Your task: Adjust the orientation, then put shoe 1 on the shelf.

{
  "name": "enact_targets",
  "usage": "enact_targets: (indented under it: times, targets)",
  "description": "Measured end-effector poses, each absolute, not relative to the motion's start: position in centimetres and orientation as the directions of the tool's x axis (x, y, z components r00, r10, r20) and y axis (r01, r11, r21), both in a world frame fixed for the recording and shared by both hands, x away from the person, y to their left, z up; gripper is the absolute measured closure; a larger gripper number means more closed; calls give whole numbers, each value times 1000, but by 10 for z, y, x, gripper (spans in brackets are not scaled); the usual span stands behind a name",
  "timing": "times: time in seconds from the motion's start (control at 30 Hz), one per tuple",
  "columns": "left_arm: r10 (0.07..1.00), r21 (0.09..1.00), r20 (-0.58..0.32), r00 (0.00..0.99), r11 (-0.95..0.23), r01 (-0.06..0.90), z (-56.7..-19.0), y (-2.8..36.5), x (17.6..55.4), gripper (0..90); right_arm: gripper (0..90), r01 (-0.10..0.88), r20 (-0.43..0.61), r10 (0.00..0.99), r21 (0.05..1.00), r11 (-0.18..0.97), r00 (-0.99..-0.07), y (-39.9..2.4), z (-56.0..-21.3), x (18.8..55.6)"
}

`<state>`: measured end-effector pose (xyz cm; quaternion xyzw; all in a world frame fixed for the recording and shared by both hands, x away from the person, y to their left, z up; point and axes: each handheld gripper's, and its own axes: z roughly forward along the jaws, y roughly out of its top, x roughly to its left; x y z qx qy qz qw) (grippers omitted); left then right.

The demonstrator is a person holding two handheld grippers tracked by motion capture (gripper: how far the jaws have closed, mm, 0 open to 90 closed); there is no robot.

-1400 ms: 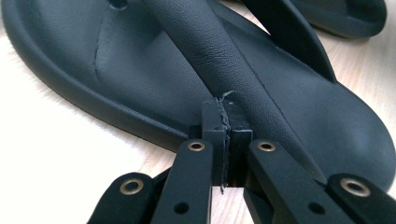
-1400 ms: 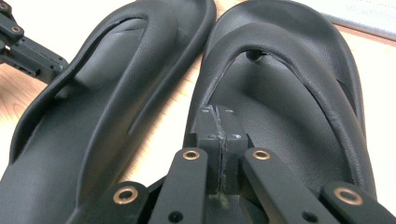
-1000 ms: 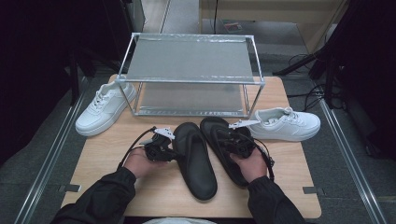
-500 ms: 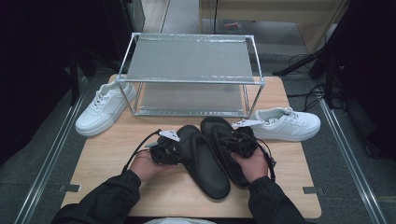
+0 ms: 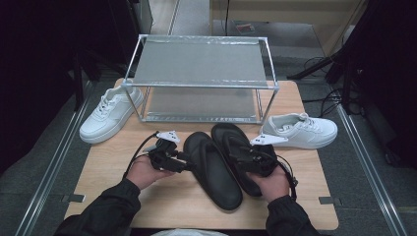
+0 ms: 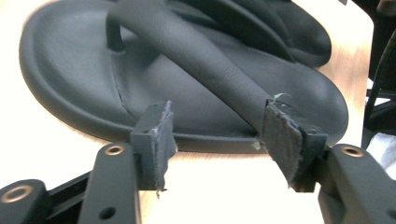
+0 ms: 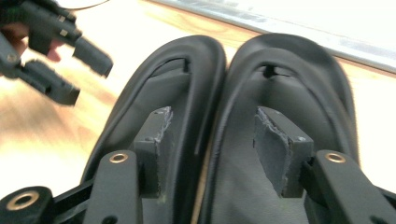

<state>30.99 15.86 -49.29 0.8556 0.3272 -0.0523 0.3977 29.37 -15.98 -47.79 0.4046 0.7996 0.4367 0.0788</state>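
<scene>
Beside the black sandals (image 5: 223,162), both tongs just opened, empty.

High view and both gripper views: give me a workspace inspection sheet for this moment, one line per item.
Surface: wooden table, bare at the front.
Job's things: two black flip-flops, left flip-flop and right flip-flop, lying side by side and touching.
Clutter: metal-framed shelf rack at the back; left white sneaker and right white sneaker flanking it.
Grippers: left gripper open beside the left flip-flop, its jaws just opened, nothing pressed between them; right gripper open over the right flip-flop, its jaws just opened too.
Cables: black gripper cable loops over the table.
Surroundings: floor rails along both sides; dark equipment beyond.
</scene>
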Motion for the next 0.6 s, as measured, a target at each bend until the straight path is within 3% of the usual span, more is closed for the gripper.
enact_targets:
  times: [0.23,0.6]
  targets:
    - [533,661,-337,776,-453,598,-490,169,311,363,475,601,237,738,752,273,-632,-162,-486,293]
    - [544,676,-345,765,-422,604,-485,180,313,361,443,616,269,719,740,271,-641,-153,-500,299]
